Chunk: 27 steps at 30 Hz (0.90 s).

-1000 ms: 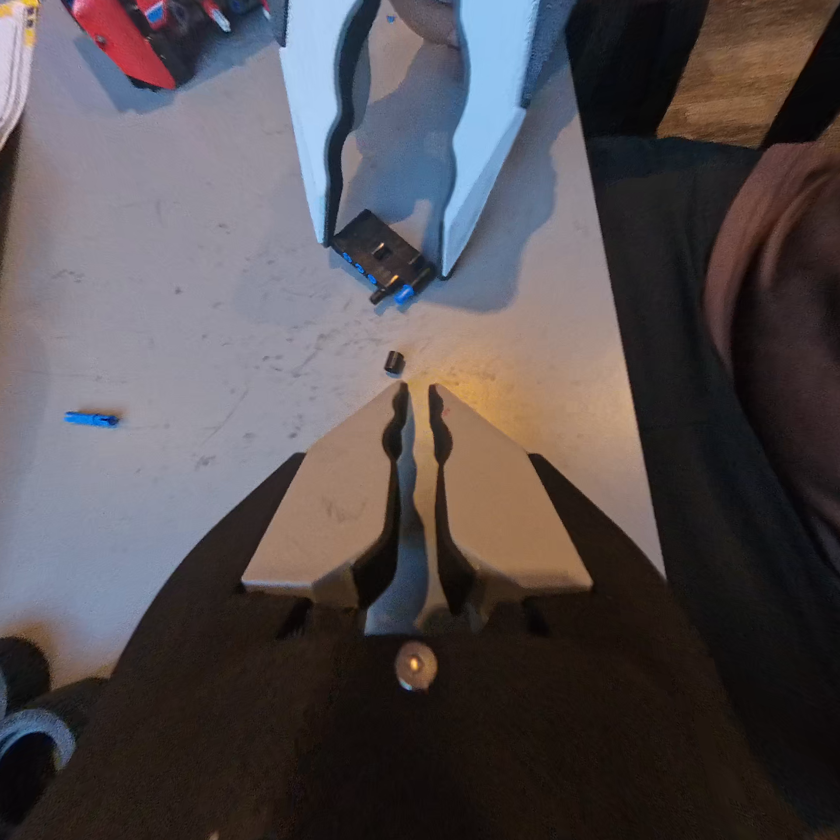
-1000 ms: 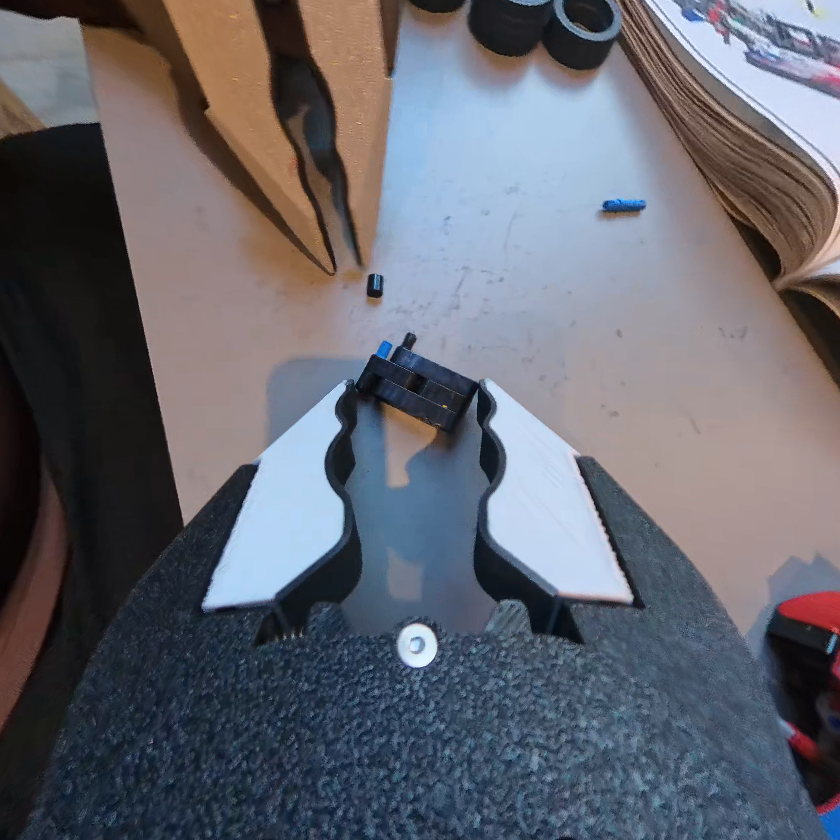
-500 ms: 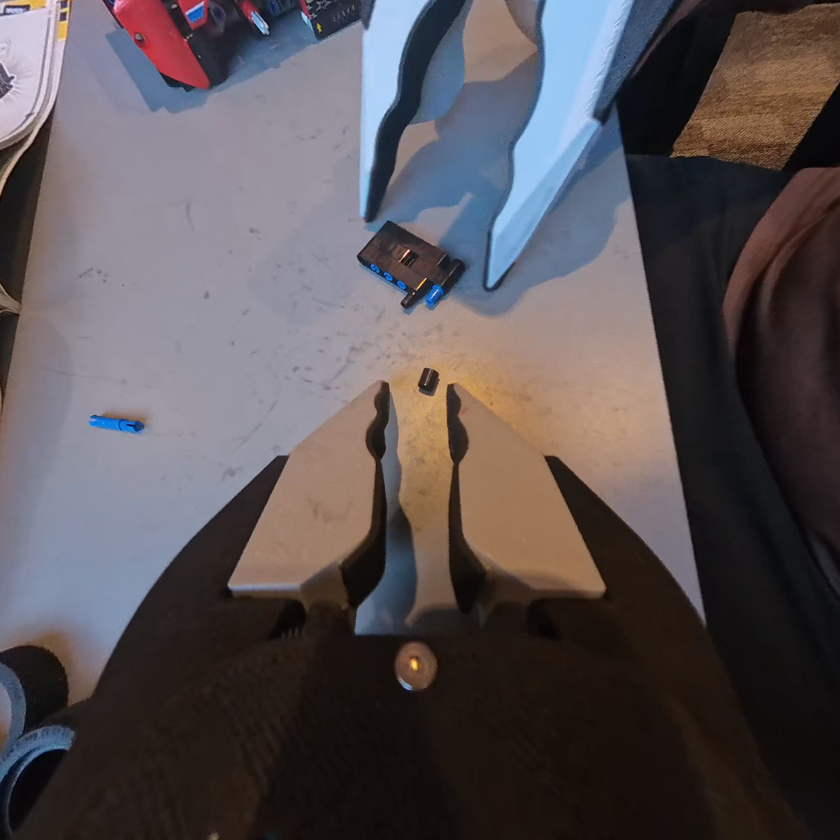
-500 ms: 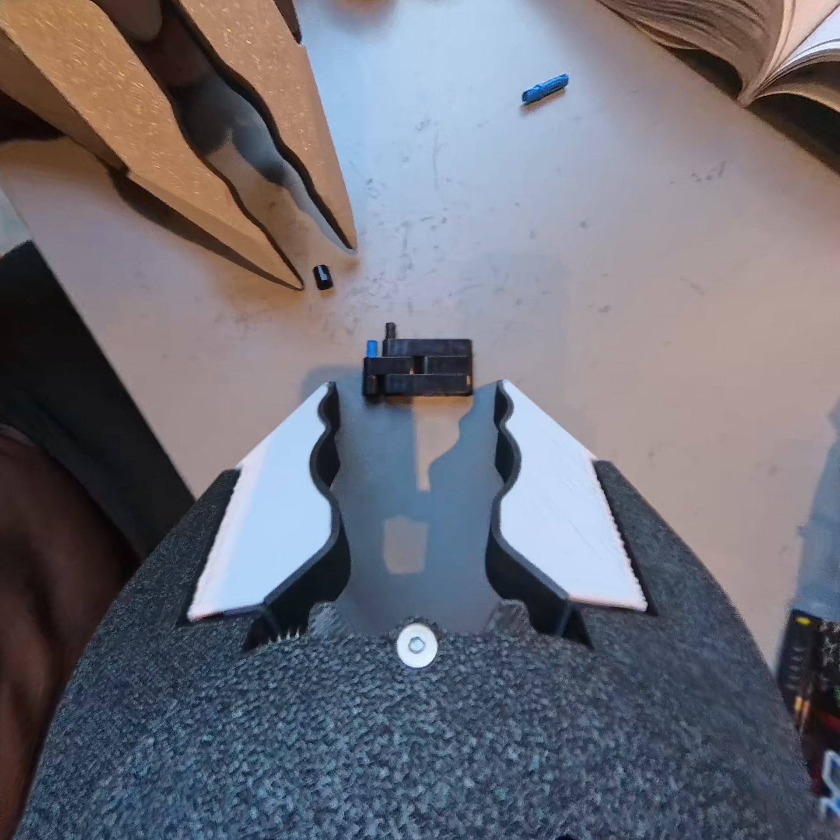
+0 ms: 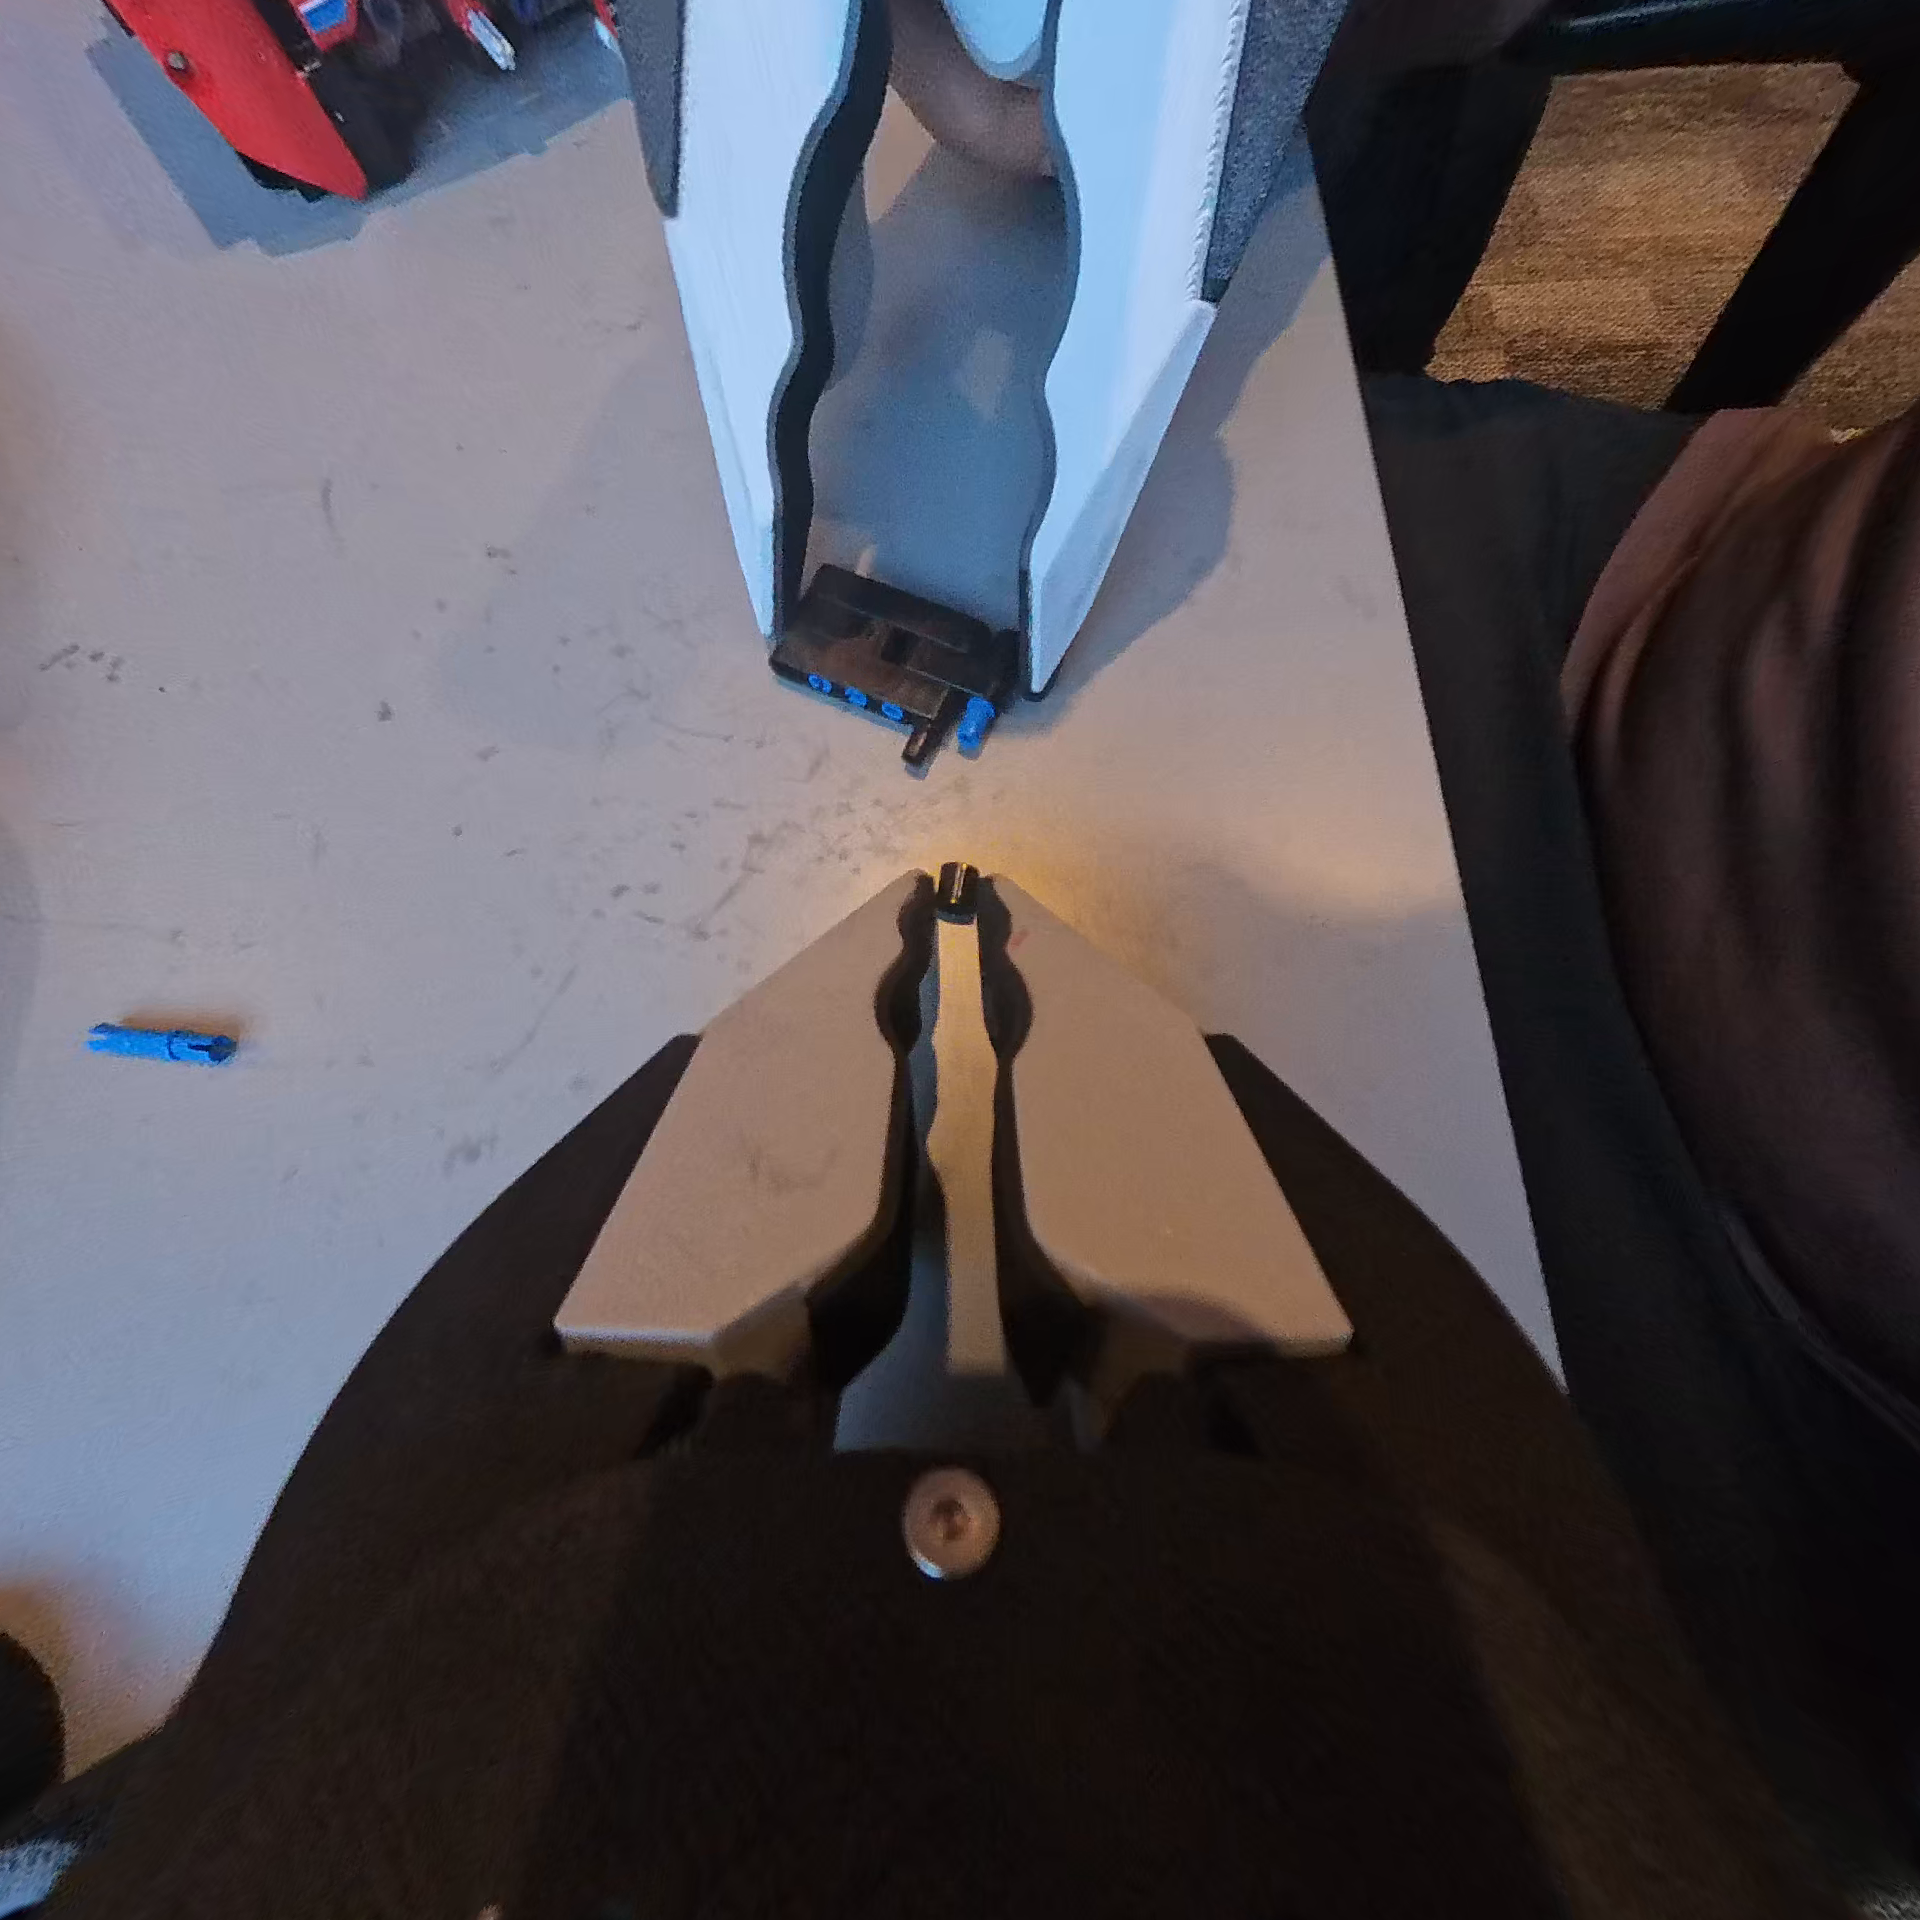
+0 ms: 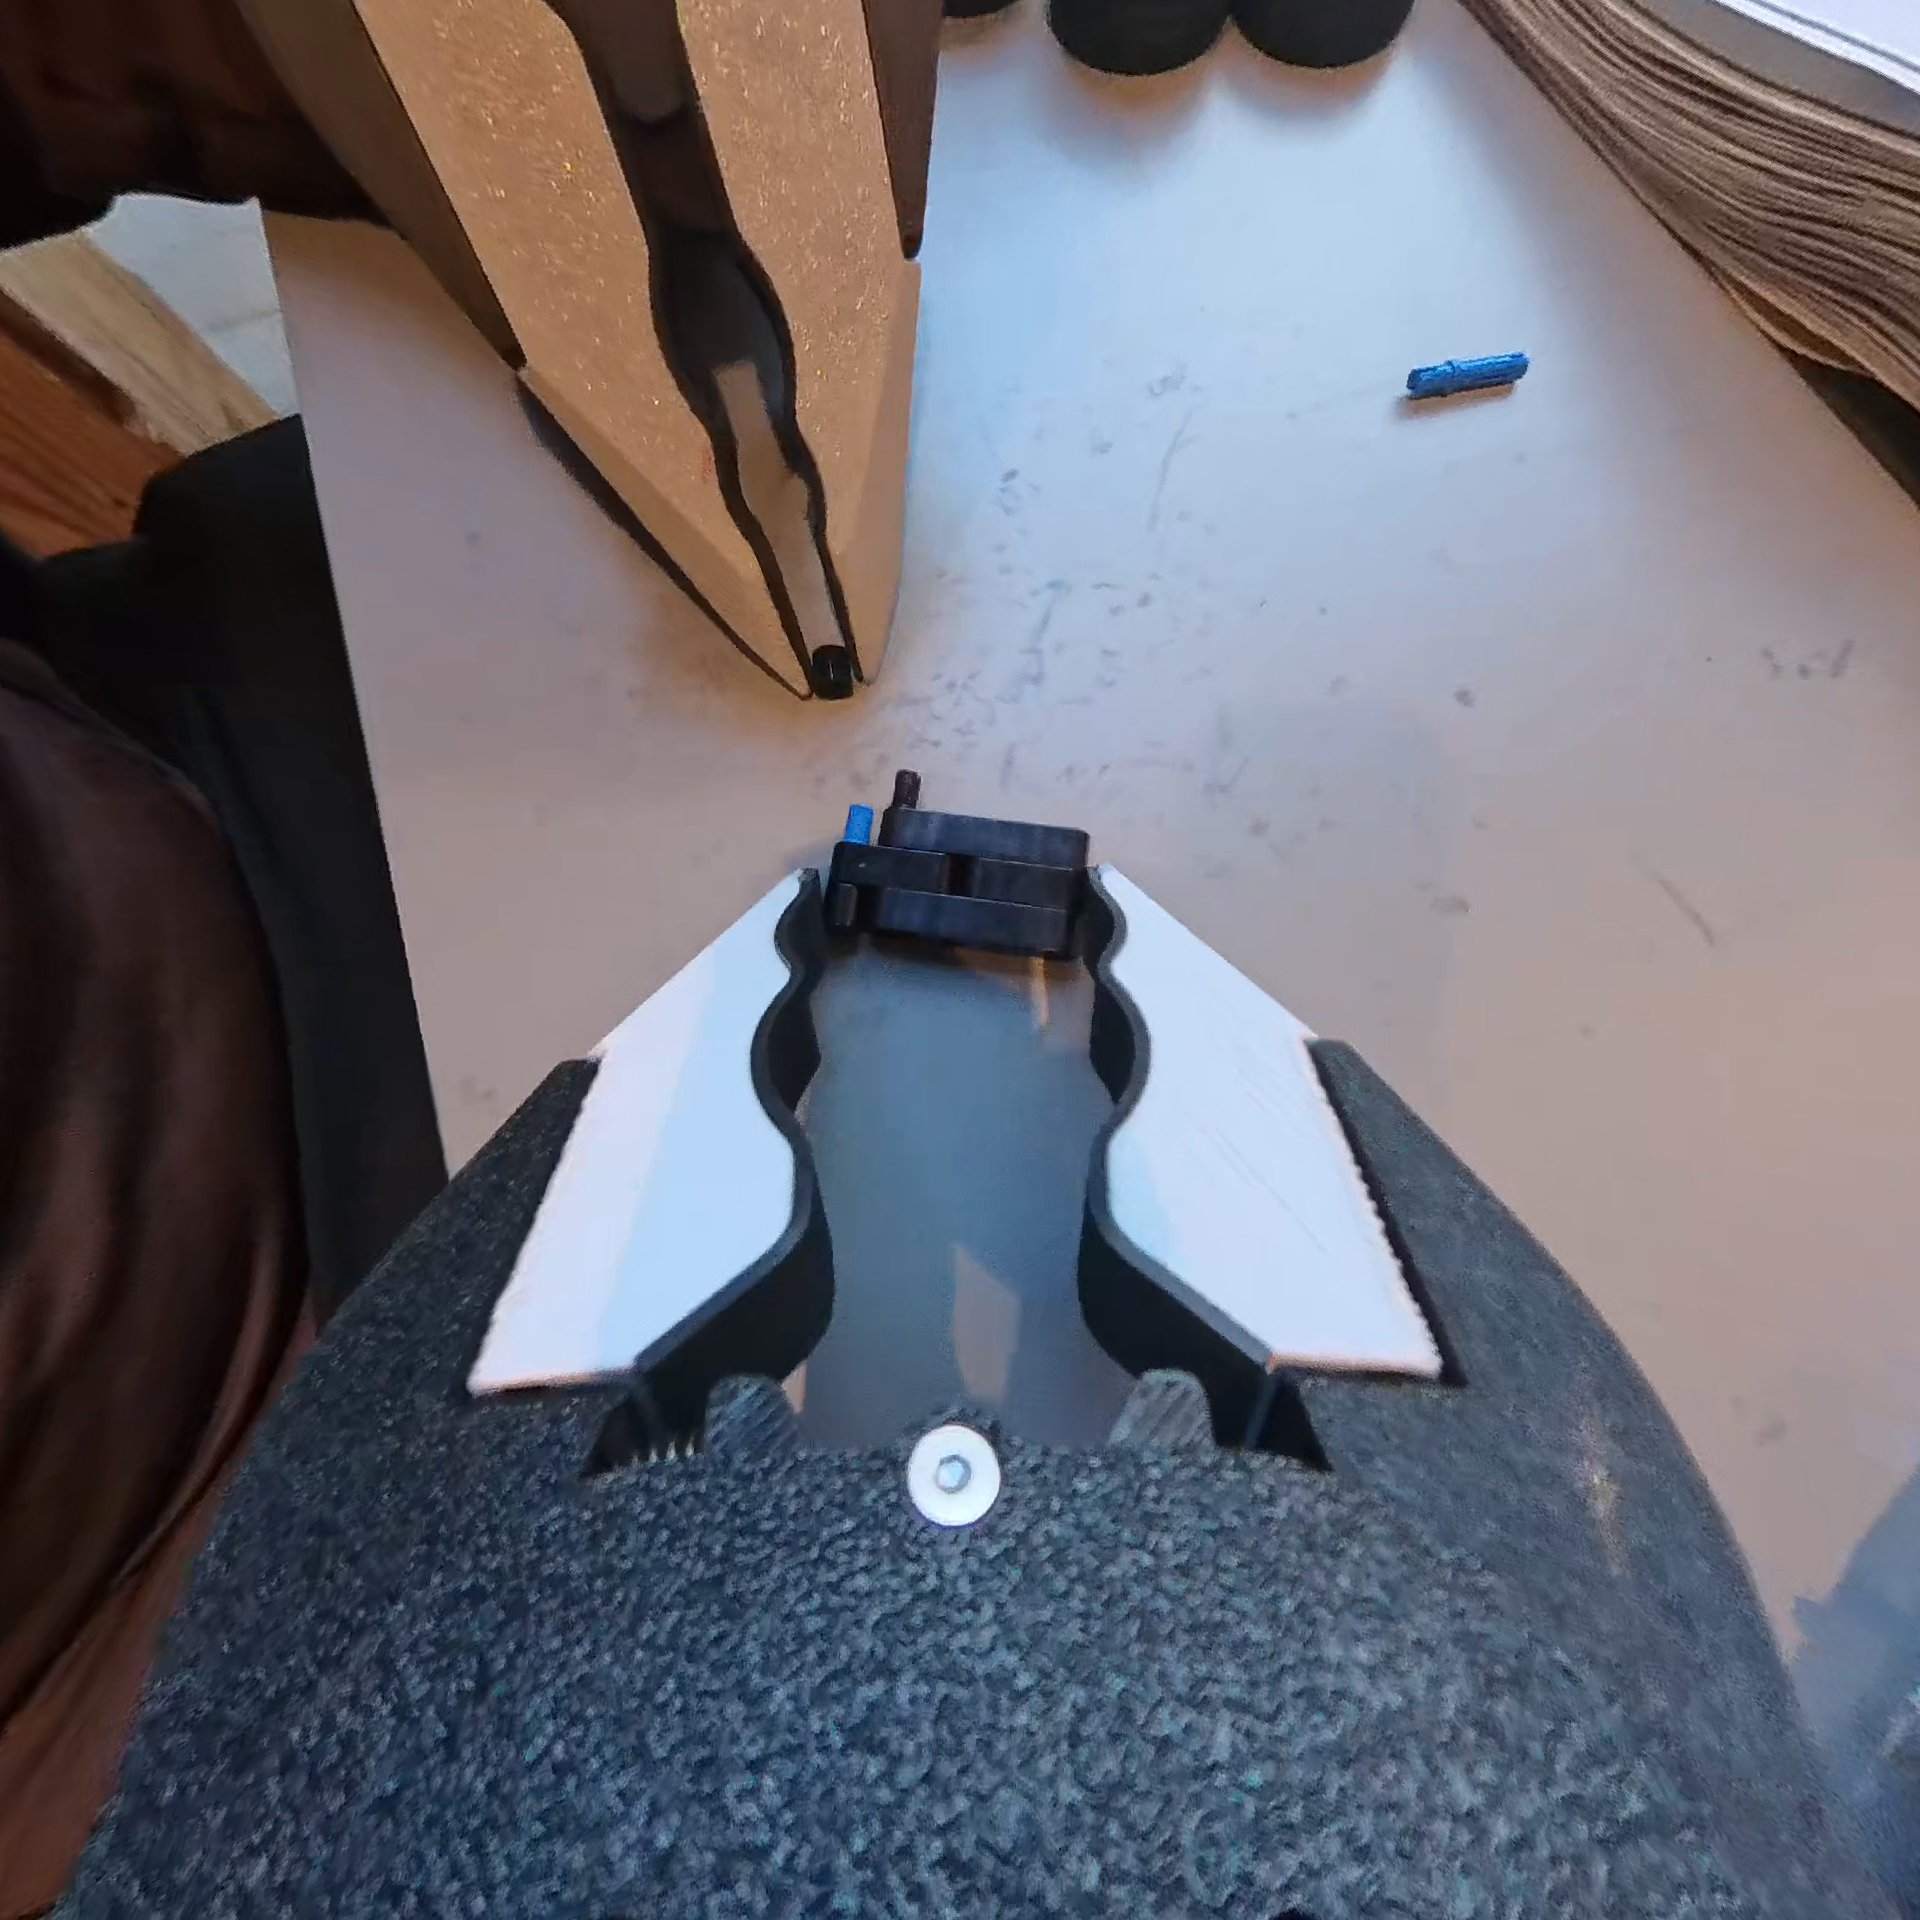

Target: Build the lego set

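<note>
A small black lego bush (image 5: 954,891) sits pinched between the tips of my left gripper (image 5: 954,902), low on the pale table (image 5: 416,623). It also shows in the right wrist view (image 6: 831,673), at the tips of the tan left gripper (image 6: 831,681). A black lego assembly (image 6: 961,883) with blue pins and a short black axle sticking out lies on the table. My right gripper (image 6: 956,881) has its white fingertips (image 6: 1117,883) against both ends of the assembly. In the left wrist view the assembly (image 5: 894,655) lies just beyond the bush, inside the right gripper (image 5: 904,665).
A loose blue pin (image 5: 161,1042) lies to the left, also in the right wrist view (image 6: 1467,374). A red lego model (image 5: 291,94) stands at the far left. Black tyres (image 6: 1132,31) and an open instruction book (image 6: 1714,156) lie beyond. The table edge and a person's clothes are close by. The left gripper's tips are roughly 5 cm from the right gripper's. My right gripper's tips are some 15 cm from the red lego model (image 5: 291,94).
My left gripper moved forward and closed on the black bush. My right gripper came back over the black assembly and closed its tips on both ends.
</note>
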### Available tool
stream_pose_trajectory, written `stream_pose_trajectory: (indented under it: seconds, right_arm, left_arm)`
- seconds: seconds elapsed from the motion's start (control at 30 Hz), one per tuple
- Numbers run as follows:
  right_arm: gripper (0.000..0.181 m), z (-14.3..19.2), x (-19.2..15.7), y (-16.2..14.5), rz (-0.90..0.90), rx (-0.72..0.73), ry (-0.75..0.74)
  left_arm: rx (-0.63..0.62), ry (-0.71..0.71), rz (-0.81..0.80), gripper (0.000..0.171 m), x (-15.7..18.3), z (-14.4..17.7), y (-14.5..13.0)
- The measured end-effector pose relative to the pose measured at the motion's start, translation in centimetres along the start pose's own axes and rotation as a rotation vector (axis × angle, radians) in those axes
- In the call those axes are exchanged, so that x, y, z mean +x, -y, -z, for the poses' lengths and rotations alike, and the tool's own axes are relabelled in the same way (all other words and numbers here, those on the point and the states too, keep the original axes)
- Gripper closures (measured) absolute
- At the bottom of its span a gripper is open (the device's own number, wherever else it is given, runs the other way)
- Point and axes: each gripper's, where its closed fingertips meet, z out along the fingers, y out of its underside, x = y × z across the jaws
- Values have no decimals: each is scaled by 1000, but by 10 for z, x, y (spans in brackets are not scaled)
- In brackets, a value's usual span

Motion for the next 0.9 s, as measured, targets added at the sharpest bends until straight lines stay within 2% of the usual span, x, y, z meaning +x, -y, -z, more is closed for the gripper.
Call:
stream_pose_trajectory:
  seconds: [0.33,0.4,0.67,0.9]
  right_arm:
    - [130,-3,1,6,30,9,41]
    - [130,1,6,1,30,5,13]
    - [126,0,6,1,18,2,23]
    - [132,0,7,1,26,6,33]
  left_arm:
    - [1,13,-11,166,0,-2,3]
    - [5,23,-22,154,1,-2,3]
    - [3,10,2,148,0,-1,3]
    - [-2,-2,1,171,2,-2,2]
